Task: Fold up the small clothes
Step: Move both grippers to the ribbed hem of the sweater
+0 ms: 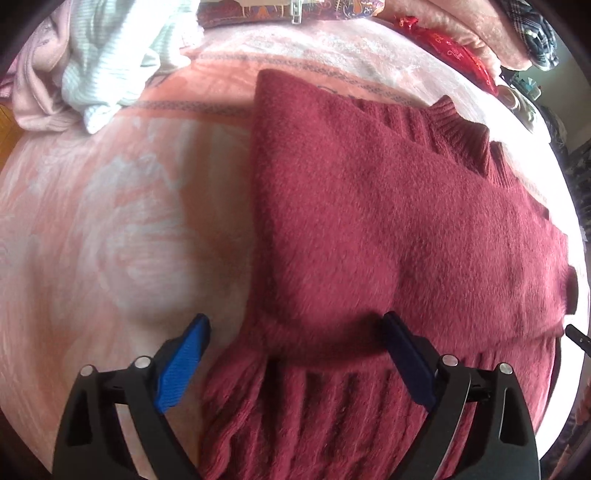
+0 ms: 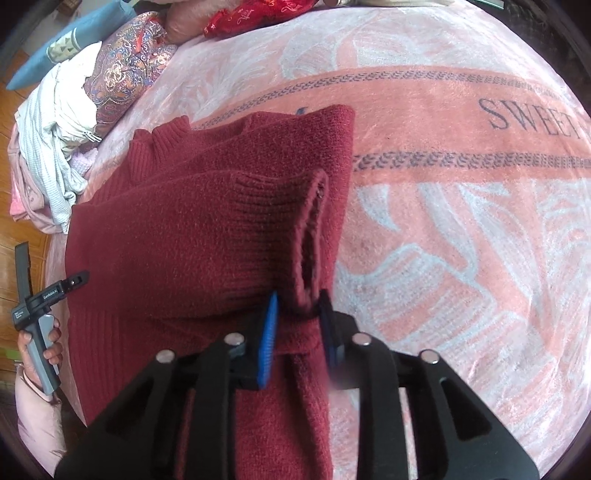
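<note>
The right hand-held gripper points steeply down at the bed, its blue pads standing on either side of the ribbed cuff of a sleeve that lies folded across the dark red sweater. The jaws are partly parted; the cuff sits between them, and the pads seem not to press it, though blur near the right pad makes that hard to judge. The left hand-held gripper is spread wide and released, hovering over the sweater's ribbed hem, with one pad over the blanket and the other over the knit, holding nothing. In the right wrist view a hand in a pale pink sleeve holds that gripper's handle beside the sweater's left side.

The sweater lies flat on the pink and white blanket covering the bed, its collar toward the far edge. A heap of pale clothes sits at the bed's far left corner, with patterned cushions and a red cloth along the far edge.
</note>
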A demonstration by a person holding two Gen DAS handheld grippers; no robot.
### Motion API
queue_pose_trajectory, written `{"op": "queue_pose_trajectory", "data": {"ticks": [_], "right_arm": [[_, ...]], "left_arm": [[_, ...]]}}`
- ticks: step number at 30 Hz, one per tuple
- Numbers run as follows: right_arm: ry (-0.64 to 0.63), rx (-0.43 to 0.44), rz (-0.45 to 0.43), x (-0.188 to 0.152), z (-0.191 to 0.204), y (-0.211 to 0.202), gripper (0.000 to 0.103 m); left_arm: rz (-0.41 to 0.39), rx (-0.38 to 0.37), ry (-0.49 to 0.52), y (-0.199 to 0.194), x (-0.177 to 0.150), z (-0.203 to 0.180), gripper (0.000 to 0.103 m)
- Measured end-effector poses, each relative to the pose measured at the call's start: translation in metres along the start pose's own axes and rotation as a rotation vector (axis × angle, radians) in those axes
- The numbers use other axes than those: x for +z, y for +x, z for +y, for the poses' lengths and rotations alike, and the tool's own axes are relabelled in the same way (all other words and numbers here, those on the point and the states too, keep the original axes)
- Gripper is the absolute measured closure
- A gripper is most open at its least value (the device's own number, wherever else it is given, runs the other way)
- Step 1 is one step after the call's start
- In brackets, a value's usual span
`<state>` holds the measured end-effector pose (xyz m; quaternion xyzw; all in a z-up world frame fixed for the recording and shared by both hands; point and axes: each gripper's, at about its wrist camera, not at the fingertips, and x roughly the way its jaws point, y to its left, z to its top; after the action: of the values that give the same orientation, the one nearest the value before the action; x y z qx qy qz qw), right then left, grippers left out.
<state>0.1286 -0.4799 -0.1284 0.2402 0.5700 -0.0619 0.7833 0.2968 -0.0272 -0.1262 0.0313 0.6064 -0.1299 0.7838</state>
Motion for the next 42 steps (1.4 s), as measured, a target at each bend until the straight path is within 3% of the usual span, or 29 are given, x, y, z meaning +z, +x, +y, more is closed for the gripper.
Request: {"op": "queue_pose_trajectory", "data": {"ticks": [4,14,19,23,31,42], "right_arm": [[-0.021,0.008,0.014,-0.039,-0.002,-0.016,0.065],[-0.087,-0.022,0.072,-0.178,0.000,-0.049,0.056],[-0.079,-0.020,0.091,-0.234,0.000,-0.063,0.054],[-0.077,-0.012,0.120,-0.268,0.001,-0.065,0.052],[-0.054,0.043,0.135,-0.305,0.005,-0.070,0.048],[-0.148,0.063,0.165,-0.329,0.033,-0.068,0.046]], "left_arm": [[-0.007,0.005,0.043,-0.020,-0.048,0.017,0.009],[-0.002,0.050,0.117,-0.061,-0.172,0.055,0.009],[0.013,0.078,0.125,-0.066,-0.207,0.065,0.009],[0.032,0.058,0.102,-0.071,-0.230,0.076,0.009],[0.078,0.021,0.127,-0.073,-0.260,0.072,0.009],[0.104,-0.027,0.127,-0.074,-0.299,0.072,0.013]]}}
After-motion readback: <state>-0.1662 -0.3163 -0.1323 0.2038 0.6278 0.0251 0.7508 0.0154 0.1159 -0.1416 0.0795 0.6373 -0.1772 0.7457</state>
